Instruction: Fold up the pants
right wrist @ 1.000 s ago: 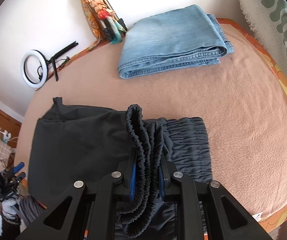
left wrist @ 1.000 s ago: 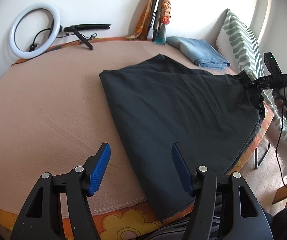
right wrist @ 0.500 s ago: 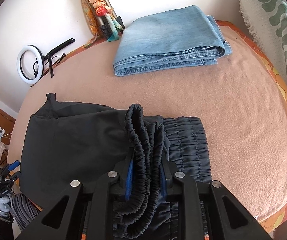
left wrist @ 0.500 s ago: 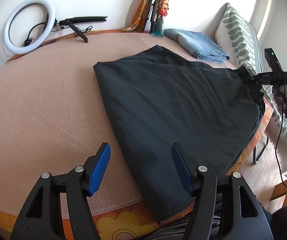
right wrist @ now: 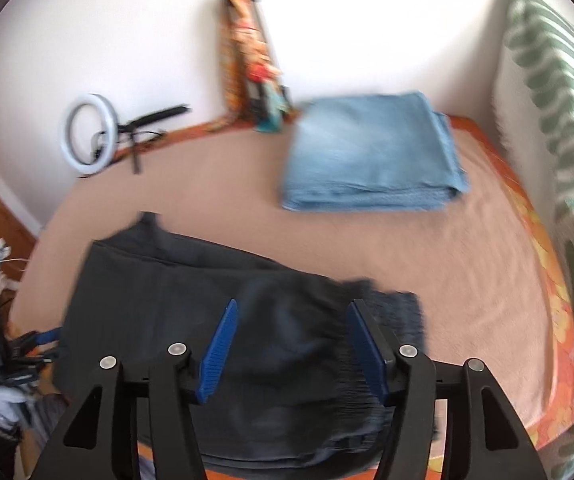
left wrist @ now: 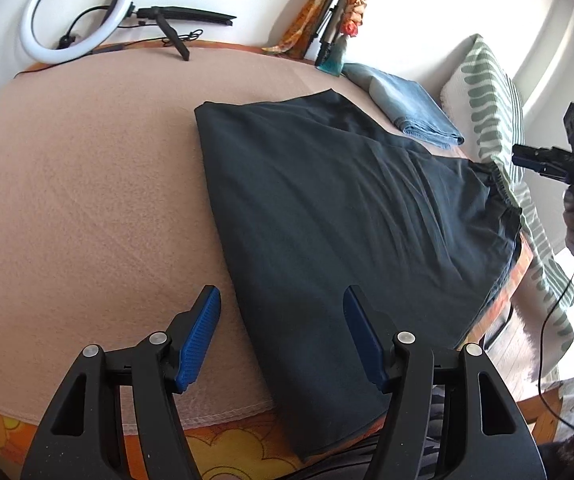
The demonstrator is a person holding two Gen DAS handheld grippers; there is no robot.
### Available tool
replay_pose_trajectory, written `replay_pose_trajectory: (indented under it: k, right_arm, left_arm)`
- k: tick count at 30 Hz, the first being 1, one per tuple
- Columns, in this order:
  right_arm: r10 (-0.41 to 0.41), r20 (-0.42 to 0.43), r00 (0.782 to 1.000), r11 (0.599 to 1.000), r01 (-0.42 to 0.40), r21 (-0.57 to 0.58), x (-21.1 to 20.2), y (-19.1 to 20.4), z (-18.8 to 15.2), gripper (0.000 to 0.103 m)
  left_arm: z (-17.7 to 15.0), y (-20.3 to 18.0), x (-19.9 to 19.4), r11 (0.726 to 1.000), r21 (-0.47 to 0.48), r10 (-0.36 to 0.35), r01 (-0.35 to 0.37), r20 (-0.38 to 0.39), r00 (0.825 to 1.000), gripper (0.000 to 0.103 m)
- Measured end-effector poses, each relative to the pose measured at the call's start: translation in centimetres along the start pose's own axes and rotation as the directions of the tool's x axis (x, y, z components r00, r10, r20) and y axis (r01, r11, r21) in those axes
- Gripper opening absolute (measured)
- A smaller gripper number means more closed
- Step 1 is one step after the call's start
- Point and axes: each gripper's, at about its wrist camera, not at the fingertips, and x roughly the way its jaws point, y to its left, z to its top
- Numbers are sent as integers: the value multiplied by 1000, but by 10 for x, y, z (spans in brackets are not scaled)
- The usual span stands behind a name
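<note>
Pants: the dark pants (left wrist: 339,216) lie flat on the bed's tan blanket (left wrist: 87,200), doubled over lengthwise, one long edge running along the near side of the bed. Laid this way, they are probably ready for a crosswise fold.
Waistband: the gathered waistband (right wrist: 391,320) rests on the blanket at your right-hand end; it looks set down there to square that end with the rest.
Right tool: your right tool (right wrist: 291,344) has just been opening; its blue pads stand apart above the waistband with nothing between them.
Left tool: your left tool (left wrist: 281,336) hangs about half open and empty, its jaws straddling the pants' near edge, likely placed to pick up the leg end.
Folded jeans: blue jeans (right wrist: 371,152) sit folded near the wall, well apart from the pants, seemingly a finished item.
Left view only: it shows the whole length of the pants and the right tool from outside, raised clear of the cloth.
Right view only: though blurred, it shows the waistband's elastic gathers and the bare blanket between pants and jeans.
</note>
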Motion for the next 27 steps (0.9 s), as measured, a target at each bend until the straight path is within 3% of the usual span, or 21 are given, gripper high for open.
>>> replay_pose_trajectory:
  k: [4, 10, 16, 27]
  right_arm:
    - [105, -6, 994, 994, -105, -36, 4, 39, 8, 61]
    - [190, -33, 981, 972, -193, -136, 18, 105, 14, 62]
    - [247, -80, 966, 943, -259, -211, 40, 165, 19, 63]
    - [299, -258, 919, 913, -354, -203, 110, 237, 27, 63]
  left_arm:
    - [-2, -2, 0, 1000, -18, 0, 0, 13, 1000, 63]
    - [-6, -8, 0, 1000, -23, -13, 14, 21, 1000, 63]
    - [-8, -9, -1, 999, -31, -18, 19, 37, 999, 63]
    - [-12, -13, -2, 1000, -7, -6, 6, 69, 998, 61]
